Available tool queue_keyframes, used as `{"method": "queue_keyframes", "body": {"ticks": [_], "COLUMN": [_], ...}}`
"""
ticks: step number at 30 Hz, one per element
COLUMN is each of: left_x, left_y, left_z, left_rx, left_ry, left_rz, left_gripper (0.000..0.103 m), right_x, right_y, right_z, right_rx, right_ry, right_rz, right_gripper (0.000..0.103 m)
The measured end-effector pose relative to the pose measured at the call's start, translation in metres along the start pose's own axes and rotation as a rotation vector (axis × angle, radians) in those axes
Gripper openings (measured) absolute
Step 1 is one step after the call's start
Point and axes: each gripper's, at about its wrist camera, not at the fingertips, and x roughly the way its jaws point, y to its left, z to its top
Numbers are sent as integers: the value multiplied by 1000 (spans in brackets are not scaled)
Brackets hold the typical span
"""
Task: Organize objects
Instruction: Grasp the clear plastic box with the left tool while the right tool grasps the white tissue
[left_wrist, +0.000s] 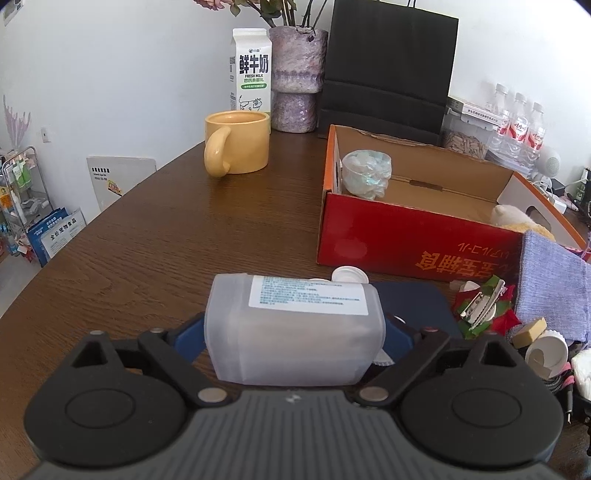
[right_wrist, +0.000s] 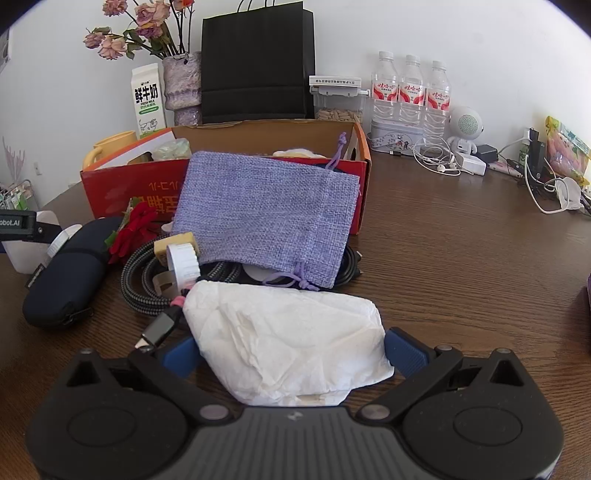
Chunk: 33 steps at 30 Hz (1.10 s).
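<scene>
My left gripper (left_wrist: 295, 332) is shut on a frosted plastic bottle (left_wrist: 291, 325) with a white label, lying sideways between the blue pads, in front of the red cardboard box (left_wrist: 417, 236). The box holds a crumpled plastic cup (left_wrist: 366, 173) and something fluffy (left_wrist: 517, 219). My right gripper (right_wrist: 291, 350) is shut on a wad of white tissue (right_wrist: 291, 343). Just beyond it a purple cloth pouch (right_wrist: 266, 218) leans on the red box (right_wrist: 110, 192), over braided cables (right_wrist: 144, 280). A dark zip case (right_wrist: 62, 280) lies at the left.
A yellow mug (left_wrist: 238, 142), milk carton (left_wrist: 251, 70), purple vase (left_wrist: 297, 77) and black paper bag (left_wrist: 391, 66) stand at the back. Water bottles (right_wrist: 410, 88), a tin, a small white speaker (right_wrist: 466, 127) and earphones lie back right. Hair clip and red flower (left_wrist: 484, 306) beside the pouch.
</scene>
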Motion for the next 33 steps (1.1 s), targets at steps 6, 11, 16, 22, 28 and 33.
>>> {"method": "queue_keyframes", "body": {"ticks": [6, 11, 16, 22, 28, 33], "left_x": [-3, -8, -14, -18, -22, -28], "left_y": [-2, 1, 7, 12, 12, 14], "left_z": [-3, -5, -5, -8, -11, -11], "left_rx": [11, 5, 0, -6, 0, -1], "left_ry": [-6, -7, -14, -13, -14, -23], "left_rz": [-12, -18, -19, -23, -30, -31], "left_gripper": [84, 84, 84, 84, 84, 84], "right_x": [0, -1, -8, -15, -23, -28], "right_y": [0, 1, 2, 1, 3, 2], "right_z": [0, 0, -5, -9, -14, -14], "right_rx": [0, 2, -7, -11, -17, -9], "right_ry": [0, -2, -14, -21, -36, -43], "right_rz": [0, 1, 0, 8, 18, 21], "right_gripper": [103, 103, 97, 92, 72, 47]}}
